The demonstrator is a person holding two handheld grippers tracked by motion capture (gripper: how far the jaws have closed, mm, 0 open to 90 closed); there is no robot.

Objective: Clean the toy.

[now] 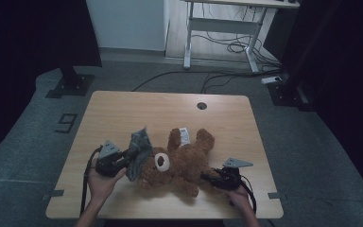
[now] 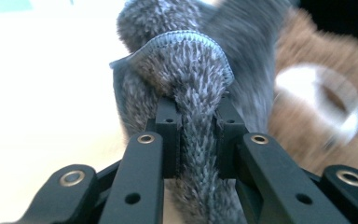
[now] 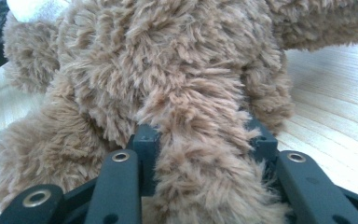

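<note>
A brown teddy bear [image 1: 182, 163] lies on the wooden table [image 1: 123, 109], its white muzzle [image 1: 162, 161] facing up. A grey fuzzy cloth [image 1: 139, 145] hangs over the bear's head on the left side. My left gripper [image 1: 125, 161] is shut on that cloth, and in the left gripper view the cloth [image 2: 186, 60] bunches between the jaws of the left gripper [image 2: 196, 112], with the bear [image 2: 307, 116] blurred behind. At the bear's right side, my right gripper [image 1: 207, 177] is shut on a limb. The right gripper [image 3: 203, 135] view has brown fur [image 3: 158, 60] packed between its jaws.
The table has a round cable hole [image 1: 202, 105] near its far edge. Beyond it stand a white-legged desk [image 1: 227, 28] with cables on the floor, and black stand bases at left [image 1: 71, 85] and right [image 1: 283, 90].
</note>
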